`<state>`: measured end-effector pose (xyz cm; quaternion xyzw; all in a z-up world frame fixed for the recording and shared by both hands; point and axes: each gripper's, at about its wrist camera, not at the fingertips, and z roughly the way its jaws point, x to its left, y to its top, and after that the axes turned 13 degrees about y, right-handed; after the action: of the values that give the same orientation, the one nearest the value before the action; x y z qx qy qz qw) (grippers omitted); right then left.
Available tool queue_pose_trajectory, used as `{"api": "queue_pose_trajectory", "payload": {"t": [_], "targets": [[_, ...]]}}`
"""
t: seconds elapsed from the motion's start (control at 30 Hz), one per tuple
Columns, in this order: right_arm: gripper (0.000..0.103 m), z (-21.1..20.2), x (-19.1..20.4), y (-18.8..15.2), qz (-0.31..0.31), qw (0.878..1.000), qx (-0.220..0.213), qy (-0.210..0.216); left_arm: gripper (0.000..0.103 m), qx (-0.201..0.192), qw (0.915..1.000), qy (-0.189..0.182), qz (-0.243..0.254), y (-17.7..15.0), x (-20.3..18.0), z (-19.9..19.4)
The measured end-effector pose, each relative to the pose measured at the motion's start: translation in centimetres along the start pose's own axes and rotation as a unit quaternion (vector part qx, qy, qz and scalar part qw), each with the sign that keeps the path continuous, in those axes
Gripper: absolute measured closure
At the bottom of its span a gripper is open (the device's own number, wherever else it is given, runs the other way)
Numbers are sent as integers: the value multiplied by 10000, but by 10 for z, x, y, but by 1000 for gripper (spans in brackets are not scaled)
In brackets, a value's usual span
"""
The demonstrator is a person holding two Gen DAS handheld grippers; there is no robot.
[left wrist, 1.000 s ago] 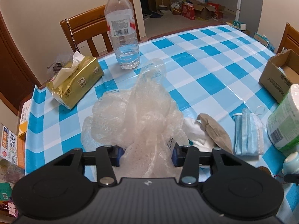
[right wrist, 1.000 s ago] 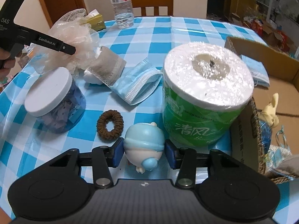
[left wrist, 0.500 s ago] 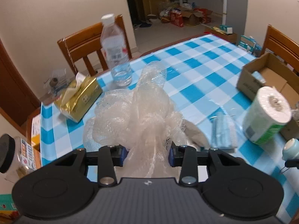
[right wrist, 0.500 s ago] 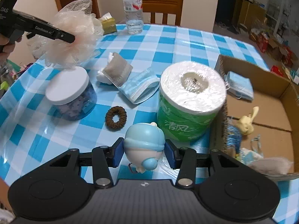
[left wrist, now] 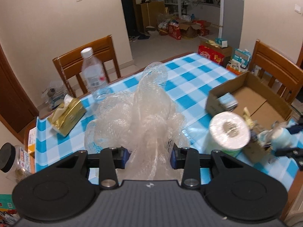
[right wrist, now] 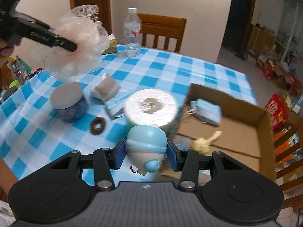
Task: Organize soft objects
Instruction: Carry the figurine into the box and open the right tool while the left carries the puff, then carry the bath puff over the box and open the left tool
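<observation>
My left gripper (left wrist: pixel 148 156) is shut on a pale mesh bath pouf (left wrist: pixel 144 111) and holds it high above the table; the pouf also shows in the right wrist view (right wrist: pixel 77 49) at upper left. My right gripper (right wrist: pixel 145 154) is shut on a blue and white squishy toy (right wrist: pixel 146 143), lifted beside the open cardboard box (right wrist: pixel 244 104). The box holds a blue face mask pack (right wrist: pixel 207 111) and a yellow soft toy (right wrist: pixel 205 141). A brown hair tie (right wrist: pixel 98 125), a grey pad (right wrist: pixel 106 89) and a blue face mask (right wrist: pixel 115 106) lie on the checked tablecloth.
A toilet roll (right wrist: pixel 151 107) stands just left of the box. A jar with a grey lid (right wrist: pixel 69 102), a water bottle (right wrist: pixel 133 32) and a gold tissue pack (left wrist: pixel 66 116) are on the table. Wooden chairs (left wrist: pixel 276 70) stand around it.
Both grippers have risen with their loads. The right gripper has carried the squishy toy rightward toward the box. The left gripper has lifted the pouf clear of the table.
</observation>
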<state>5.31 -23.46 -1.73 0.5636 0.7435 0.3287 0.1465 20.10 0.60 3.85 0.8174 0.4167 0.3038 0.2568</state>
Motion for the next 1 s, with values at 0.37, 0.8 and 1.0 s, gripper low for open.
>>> {"api": "queue_pose_trajectory", "payload": {"t": [0.37,0.8,1.0], "targets": [[47,13,-72,-11,195,9994,102,-275,65,-134,9992,-349,117,35,-68,-17],[2,-15,-92,-36,514,9976,-420,-186,65,-675,9906,-980,679,103,-164,-13],[0,-31,-97,-47,633,9955,-603,-367,65,-769,9793,-1608,956,132,-228,9]]}}
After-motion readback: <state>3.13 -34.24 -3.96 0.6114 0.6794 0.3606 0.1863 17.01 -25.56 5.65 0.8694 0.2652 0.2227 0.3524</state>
